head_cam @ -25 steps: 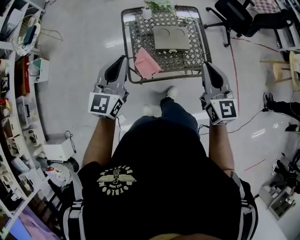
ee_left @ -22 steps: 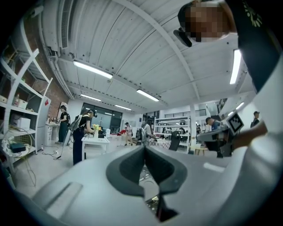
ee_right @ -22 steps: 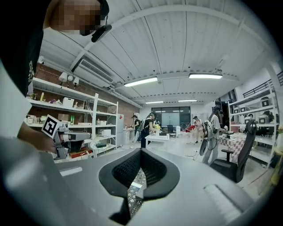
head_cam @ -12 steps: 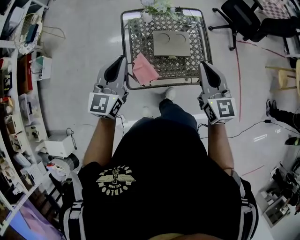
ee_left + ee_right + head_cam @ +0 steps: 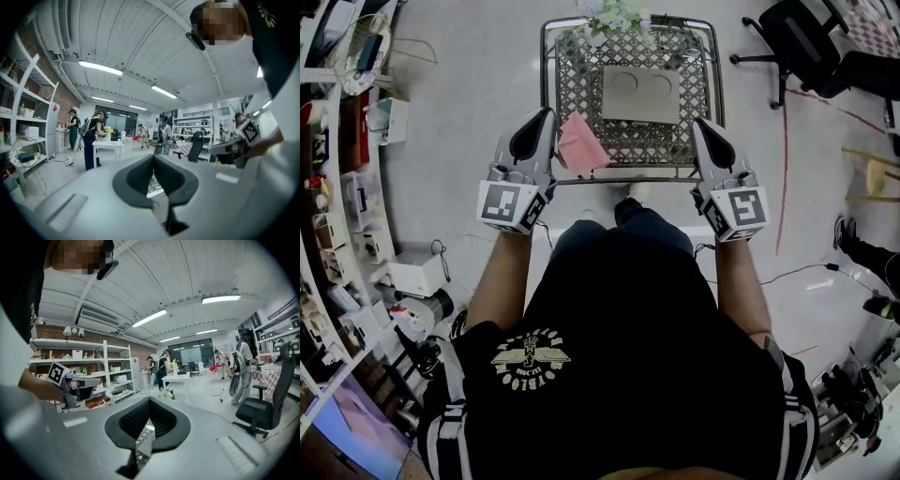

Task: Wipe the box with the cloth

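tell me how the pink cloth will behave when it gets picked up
Probably floppy: the pink cloth lies thin and flat on the mesh table, so it should drape. Likely light, and it may snag on the mesh.

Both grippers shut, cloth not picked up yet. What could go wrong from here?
The cloth lies near the table's near edge; the left gripper and right gripper are shut, so a nudge could slide it off. The top is open lattice: a jaw tip may snag while pinching the flat cloth. The flower vase stands just beyond the box; a hard wipe could shove the box into it.
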`<state>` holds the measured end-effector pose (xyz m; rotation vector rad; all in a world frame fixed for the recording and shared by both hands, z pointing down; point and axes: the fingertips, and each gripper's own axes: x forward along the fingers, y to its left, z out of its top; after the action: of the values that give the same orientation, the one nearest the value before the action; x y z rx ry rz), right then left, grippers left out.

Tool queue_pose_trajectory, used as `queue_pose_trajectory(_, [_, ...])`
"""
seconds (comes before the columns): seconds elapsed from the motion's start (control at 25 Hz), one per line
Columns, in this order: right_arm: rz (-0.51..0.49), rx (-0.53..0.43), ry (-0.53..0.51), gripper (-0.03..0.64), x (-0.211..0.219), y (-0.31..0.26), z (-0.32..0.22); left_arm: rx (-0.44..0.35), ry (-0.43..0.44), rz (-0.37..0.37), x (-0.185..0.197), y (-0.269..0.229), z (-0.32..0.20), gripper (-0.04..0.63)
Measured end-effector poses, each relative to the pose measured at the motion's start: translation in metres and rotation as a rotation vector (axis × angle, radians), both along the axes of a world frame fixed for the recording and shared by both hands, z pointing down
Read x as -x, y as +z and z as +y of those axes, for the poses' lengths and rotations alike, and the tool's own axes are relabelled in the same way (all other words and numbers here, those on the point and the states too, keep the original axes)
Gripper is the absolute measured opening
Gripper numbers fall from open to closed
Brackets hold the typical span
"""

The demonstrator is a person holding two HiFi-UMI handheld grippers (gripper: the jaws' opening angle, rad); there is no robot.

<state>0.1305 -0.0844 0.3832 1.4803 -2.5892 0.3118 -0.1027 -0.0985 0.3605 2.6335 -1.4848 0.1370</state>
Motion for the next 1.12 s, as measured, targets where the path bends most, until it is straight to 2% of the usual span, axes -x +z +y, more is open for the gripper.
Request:
queue_pose_trajectory(0.24, [0.034, 0.051, -0.135, 0.008, 0.026, 0.039, -0.027, 0.034, -0.093, -0.030, 0.015, 0.029, -0.004, 0.000])
queue_pose_trajectory(0.48, [0.062, 0.165, -0.229, 0.008, 0.079, 0.096, -0.038, 0.120, -0.151, -0.050, 0.050, 0.075, 0.002, 0.000])
queue_pose_trajectory(0.8, [0.144, 0.330, -0.284, 0.008, 0.164, 0.179, -0.042, 0.246, -0.130, -0.040, 0.102, 0.133, -0.010, 0.000])
queue_pose_trajectory(1.04, [0.239, 0.512, -0.344, 0.169, 0.208, 0.266, -0.026, 0.307, -0.081, -0.026, 0.125, 0.165, -0.028, 0.000])
queue_pose_trajectory(1.12, [0.281, 0.579, -0.360, 0.203, 0.219, 0.294, -0.016, 0.317, -0.059, -0.029, 0.132, 0.168, -0.031, 0.000])
